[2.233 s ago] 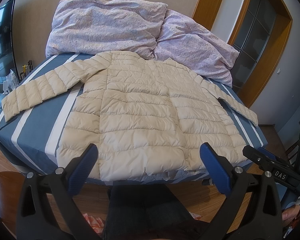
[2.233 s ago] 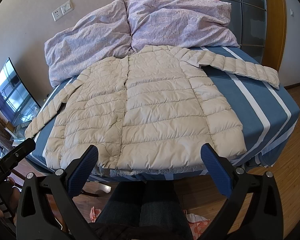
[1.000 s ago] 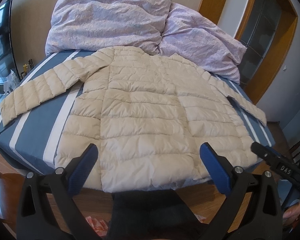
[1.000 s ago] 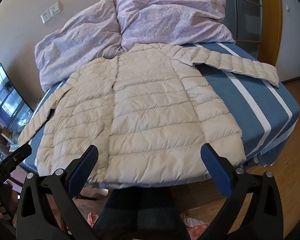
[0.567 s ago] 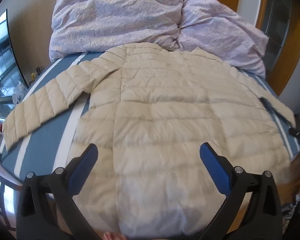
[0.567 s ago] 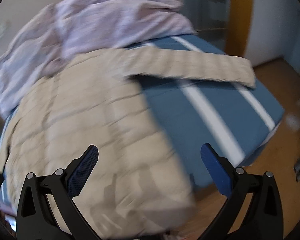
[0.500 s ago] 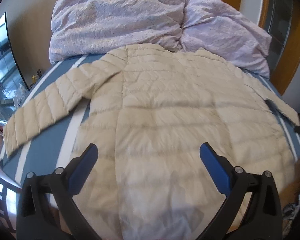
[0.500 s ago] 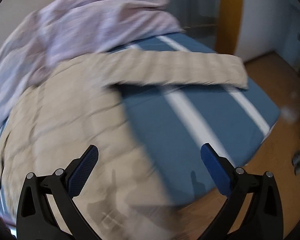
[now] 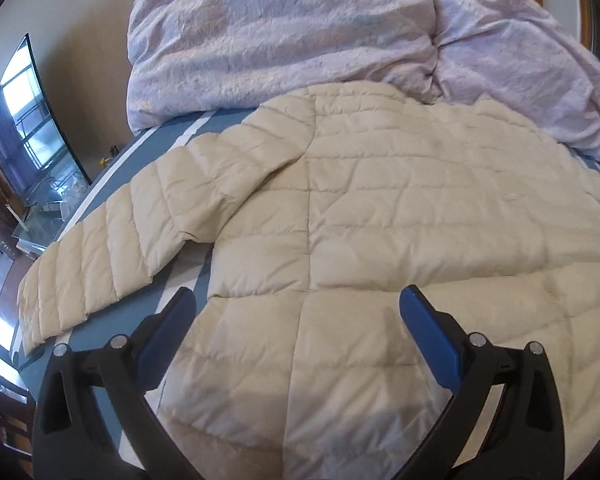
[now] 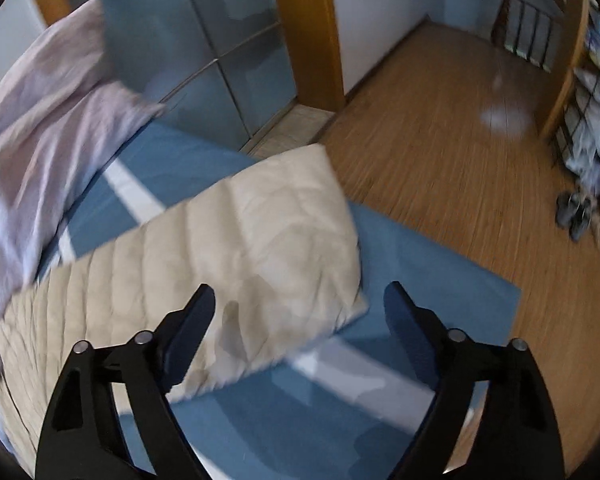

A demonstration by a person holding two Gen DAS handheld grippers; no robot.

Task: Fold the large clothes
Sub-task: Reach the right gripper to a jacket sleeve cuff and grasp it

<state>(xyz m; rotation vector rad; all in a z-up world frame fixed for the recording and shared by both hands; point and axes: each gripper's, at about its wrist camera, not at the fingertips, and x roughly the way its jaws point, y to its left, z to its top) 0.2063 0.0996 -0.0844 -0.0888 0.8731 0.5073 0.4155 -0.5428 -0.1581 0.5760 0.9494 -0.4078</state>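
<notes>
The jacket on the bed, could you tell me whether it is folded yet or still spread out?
Spread out: the jacket lies flat, its sleeve stretched sideways.

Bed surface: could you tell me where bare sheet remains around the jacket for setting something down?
Bare sheet lies beyond the right sleeve cuff, toward the bed's corner, and between the left sleeve and jacket body. The duvet crowds the head end.

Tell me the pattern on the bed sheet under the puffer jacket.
Blue bed sheet with white stripes, clearest in the right wrist view.
</notes>
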